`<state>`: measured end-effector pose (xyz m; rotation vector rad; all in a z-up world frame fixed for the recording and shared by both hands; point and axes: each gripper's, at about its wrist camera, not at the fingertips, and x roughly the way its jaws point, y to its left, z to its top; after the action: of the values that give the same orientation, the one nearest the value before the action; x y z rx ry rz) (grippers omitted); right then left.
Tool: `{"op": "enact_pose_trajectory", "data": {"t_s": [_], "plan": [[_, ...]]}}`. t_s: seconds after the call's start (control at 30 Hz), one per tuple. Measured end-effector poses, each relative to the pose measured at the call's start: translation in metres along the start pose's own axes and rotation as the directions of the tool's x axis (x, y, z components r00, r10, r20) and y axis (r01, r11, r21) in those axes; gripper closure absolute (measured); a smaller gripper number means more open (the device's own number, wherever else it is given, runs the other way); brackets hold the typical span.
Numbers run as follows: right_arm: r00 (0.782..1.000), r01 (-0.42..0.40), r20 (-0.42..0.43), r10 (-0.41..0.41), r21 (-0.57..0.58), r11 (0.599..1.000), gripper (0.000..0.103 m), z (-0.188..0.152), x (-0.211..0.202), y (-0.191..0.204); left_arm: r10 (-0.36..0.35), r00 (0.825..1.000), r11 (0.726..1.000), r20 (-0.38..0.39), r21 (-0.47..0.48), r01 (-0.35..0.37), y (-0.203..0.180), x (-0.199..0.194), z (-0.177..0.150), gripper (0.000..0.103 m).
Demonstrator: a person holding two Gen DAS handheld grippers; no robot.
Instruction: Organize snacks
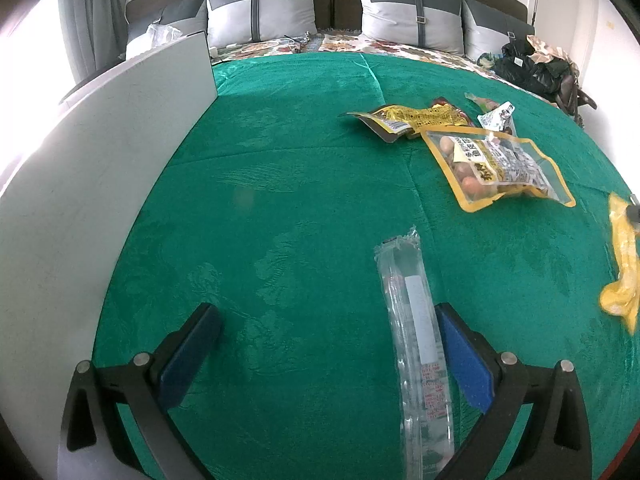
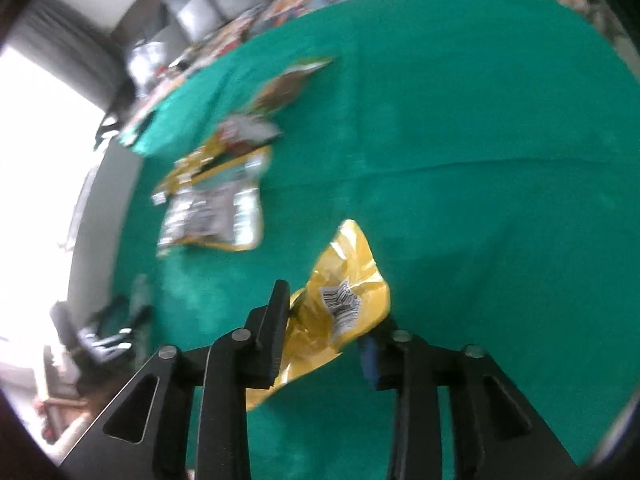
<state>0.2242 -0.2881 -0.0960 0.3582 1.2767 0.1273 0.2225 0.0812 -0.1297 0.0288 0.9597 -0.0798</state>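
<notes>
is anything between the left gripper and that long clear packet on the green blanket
Nothing visible is in the way. The long clear packet lies flat on the green blanket, already partly between the open left gripper's fingers, right against the inner face of one finger. The other snack bags lie farther off.

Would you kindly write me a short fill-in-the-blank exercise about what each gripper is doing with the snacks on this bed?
1. The right gripper is shut on a crumpled ____ packet.
2. The left gripper is ____, its fingers either side of bare blanket.
3. The long clear packet lies against the left gripper's ____ finger.
4. All snacks lie on a ____ blanket.

Missing words: yellow; open; right; green
</notes>
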Motion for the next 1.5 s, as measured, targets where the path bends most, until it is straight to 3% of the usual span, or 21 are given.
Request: {"op": "enact_pose_trajectory", "data": {"t_s": [0.03, 0.1, 0.2, 0.43, 0.57, 0.7, 0.87, 1.07, 1.23, 1.43, 1.5], "plan": [[0.999, 0.011, 0.038, -0.012, 0.037, 0.999, 0.048, -0.002, -0.008, -0.011, 0.0, 1.0, 1.0, 0.0, 0.0, 0.0, 0.0, 0.0, 0.0, 0.0], [0.996, 0.024, 0.082, -0.034, 0.118, 0.993, 0.041, -0.009, -0.019, -0.027, 0.0, 1.0, 1.0, 0.0, 0.0, 0.0, 0.0, 0.0, 0.0, 0.0], [0.995, 0.049, 0.075, -0.062, 0.173, 0.984, 0.041, -0.024, -0.023, -0.033, 0.0, 1.0, 1.0, 0.0, 0.0, 0.0, 0.0, 0.0, 0.0, 0.0], [0.999, 0.034, 0.002, -0.034, 0.105, 0.994, 0.038, -0.047, -0.002, -0.003, 0.0, 1.0, 1.0, 0.0, 0.0, 0.0, 0.0, 0.0, 0.0, 0.0], [0.995, 0.101, 0.013, -0.101, 0.013, 0.995, 0.031, -0.044, 0.016, 0.028, 0.0, 1.0, 1.0, 0.0, 0.0, 0.0, 0.0, 0.0, 0.0, 0.0], [0.99, 0.139, 0.008, -0.14, -0.162, 0.977, 0.029, -0.04, 0.034, 0.065, 0.0, 1.0, 1.0, 0.0, -0.001, 0.0, 0.0, 0.0, 0.0, 0.0], [0.973, 0.212, 0.018, -0.231, -0.469, 0.857, 0.029, -0.062, 0.05, 0.104, 0.0, 1.0, 1.0, 0.0, -0.001, 0.0, 0.0, 0.0, 0.0, 0.0], [0.968, 0.233, 0.05, -0.245, -0.537, 0.811, 0.028, -0.08, 0.043, 0.109, 0.001, 1.0, 1.0, -0.001, -0.001, -0.001, 0.0, 0.0, 0.0, 0.0], [0.968, 0.232, 0.047, -0.245, -0.532, 0.814, 0.026, -0.085, 0.046, 0.112, 0.001, 1.0, 1.0, -0.001, -0.001, -0.001, 0.0, 0.0, 0.0, 0.0], [0.981, 0.183, 0.034, -0.189, -0.467, 0.865, 0.018, -0.086, 0.048, 0.103, 0.001, 1.0, 1.0, 0.0, -0.001, -0.001, -0.001, 0.0, 0.0, 0.0], [0.982, 0.185, 0.047, -0.185, -0.478, 0.859, 0.016, -0.088, 0.046, 0.1, 0.001, 1.0, 1.0, 0.0, -0.001, -0.001, -0.001, 0.0, 0.0, 0.0]]}}
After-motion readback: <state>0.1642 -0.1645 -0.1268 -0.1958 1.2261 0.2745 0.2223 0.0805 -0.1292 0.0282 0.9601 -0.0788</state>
